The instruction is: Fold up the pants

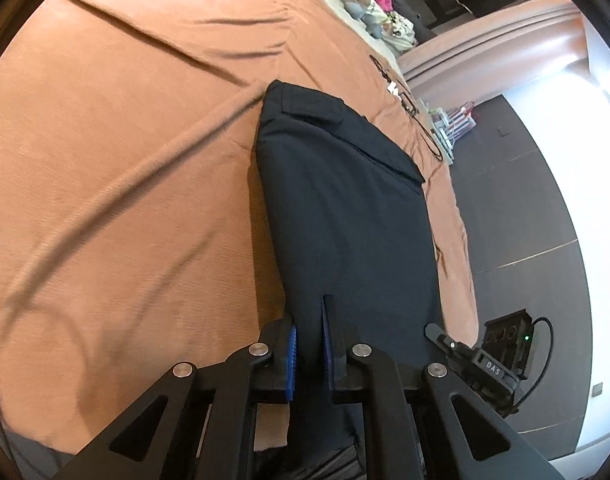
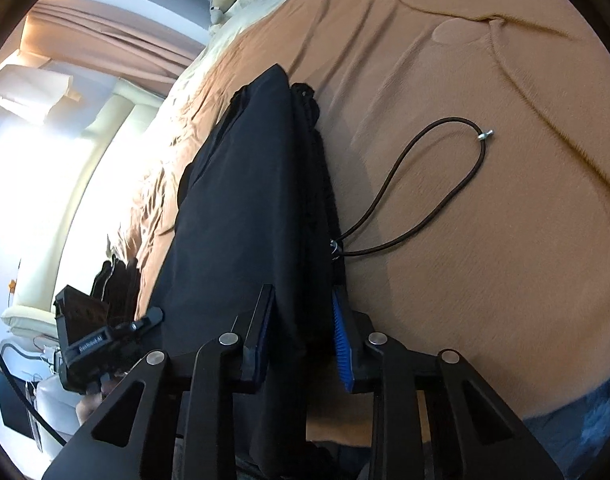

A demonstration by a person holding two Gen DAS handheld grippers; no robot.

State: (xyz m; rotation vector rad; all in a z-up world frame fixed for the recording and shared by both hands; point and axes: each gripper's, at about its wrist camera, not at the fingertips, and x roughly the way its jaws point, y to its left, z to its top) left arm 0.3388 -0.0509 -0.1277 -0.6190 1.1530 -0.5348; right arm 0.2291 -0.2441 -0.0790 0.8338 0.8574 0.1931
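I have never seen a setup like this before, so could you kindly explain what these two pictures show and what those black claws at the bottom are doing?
There is no robot here: a person holds a two-finger gripper in each hand, and a wide-angle camera on each looks forward along its fingers. One picture is from the left gripper, the other from the right gripper; each also glimpses its partner at the edge. Dark pants lie folded lengthwise on a bed with a brown blanket, their drawstring trailing onto the blanket. Both grippers have the near end of the pants between their blue pads, apparently pinching it. Stuffed toys sit at the far end.
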